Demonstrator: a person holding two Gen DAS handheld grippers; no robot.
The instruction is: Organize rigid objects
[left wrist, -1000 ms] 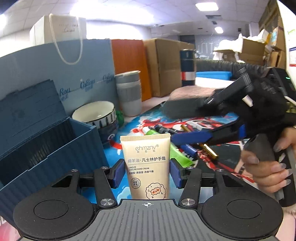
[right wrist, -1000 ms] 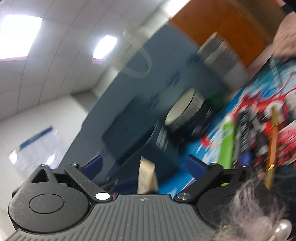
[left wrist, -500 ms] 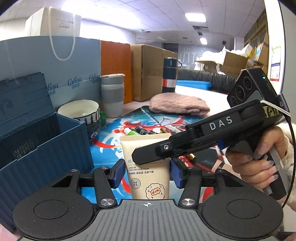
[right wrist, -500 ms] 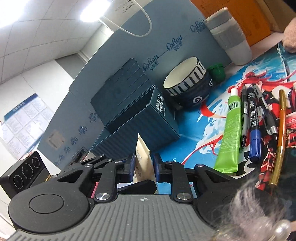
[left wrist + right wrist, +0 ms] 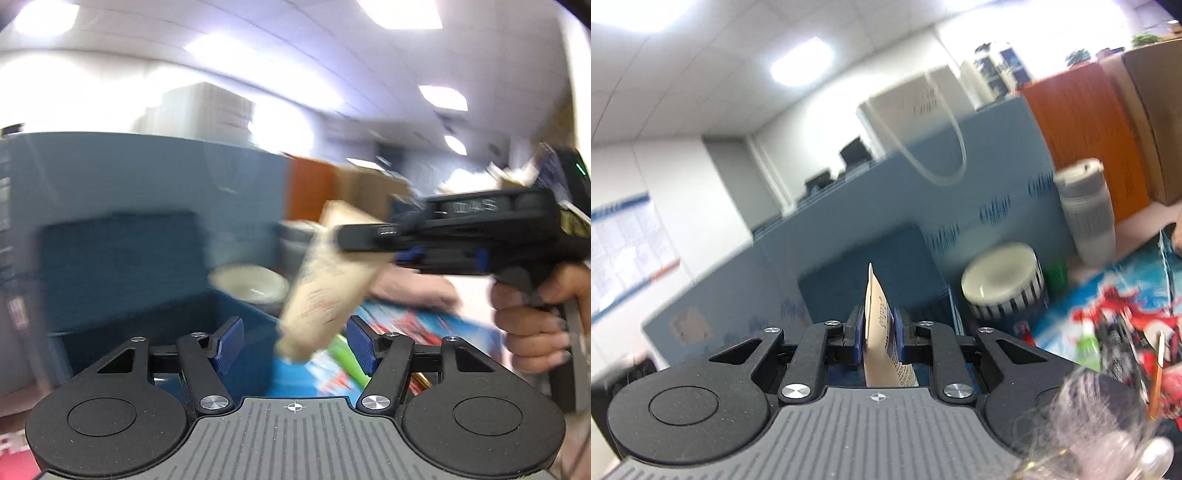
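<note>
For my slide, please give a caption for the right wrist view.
Right gripper shut on the hand cream tube, above the open blue box.

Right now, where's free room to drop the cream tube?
The open blue box looks unoccupied inside as far as the blur shows, left of the bowl. The mat beside the bowl is crowded with pens. The right gripper holds the tube; the left gripper is open.

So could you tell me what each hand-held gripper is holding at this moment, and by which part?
The right hand-held gripper holds the cream tube near its flat crimped end, with the cap end hanging down. The left hand-held gripper is open and holds nothing.
</note>
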